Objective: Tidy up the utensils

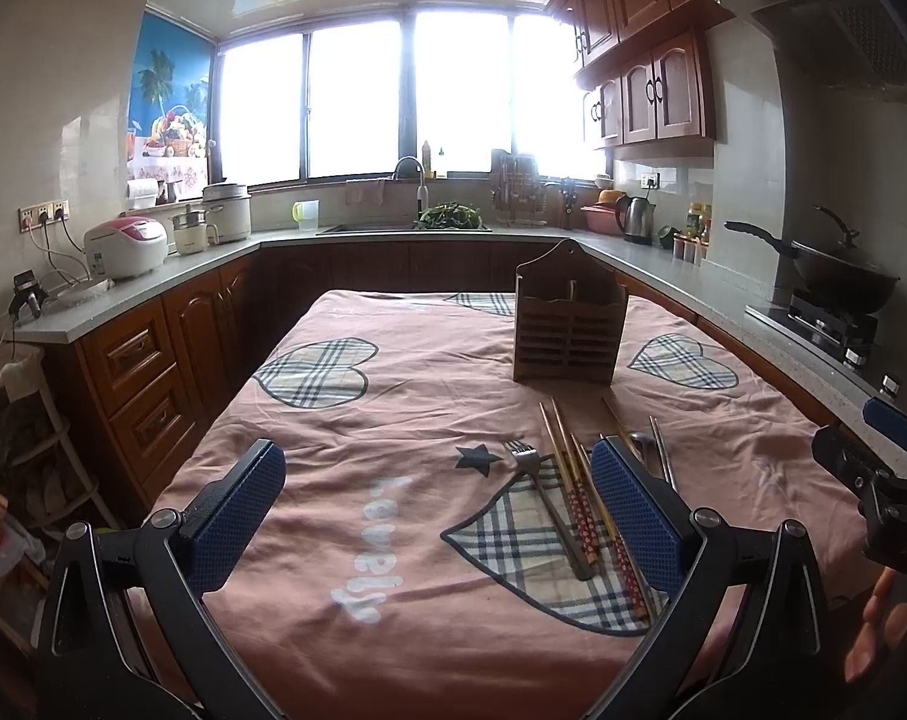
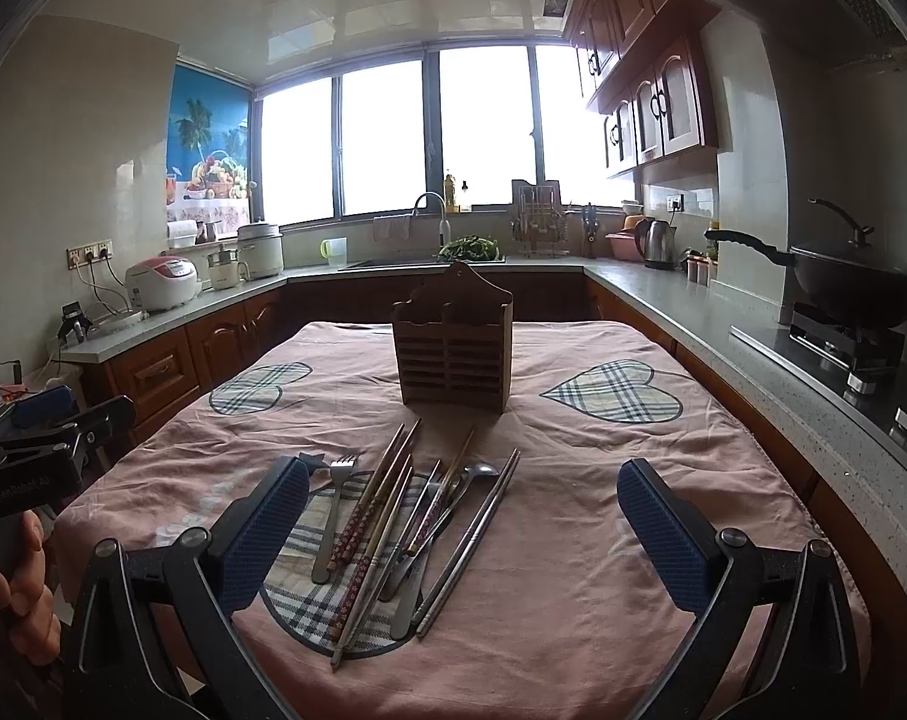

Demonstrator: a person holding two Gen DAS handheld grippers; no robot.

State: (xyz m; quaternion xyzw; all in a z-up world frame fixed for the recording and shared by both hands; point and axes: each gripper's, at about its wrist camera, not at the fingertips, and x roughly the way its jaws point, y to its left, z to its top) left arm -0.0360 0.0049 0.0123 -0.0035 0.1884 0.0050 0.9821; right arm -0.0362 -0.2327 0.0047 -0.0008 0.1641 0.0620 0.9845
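Note:
A brown wooden utensil holder (image 1: 568, 324) (image 2: 453, 354) stands upright at the far middle of the table. In front of it lies a loose pile of utensils: a metal fork (image 2: 333, 510) (image 1: 540, 492), several patterned chopsticks (image 2: 369, 510) (image 1: 579, 492), a spoon (image 2: 477, 471) and metal chopsticks (image 2: 477, 534). My left gripper (image 1: 435, 516) is open and empty, with the pile just inside its right finger. My right gripper (image 2: 462, 531) is open and empty, with the pile between its fingers, toward the left one. Both hover above the cloth.
The table wears a pink cloth (image 2: 573, 480) with plaid hearts. Wooden cabinets and grey counters run around it: a rice cooker (image 1: 126, 246) at left, a sink (image 1: 405, 228) at the back, and a wok (image 2: 855, 288) on the stove at right.

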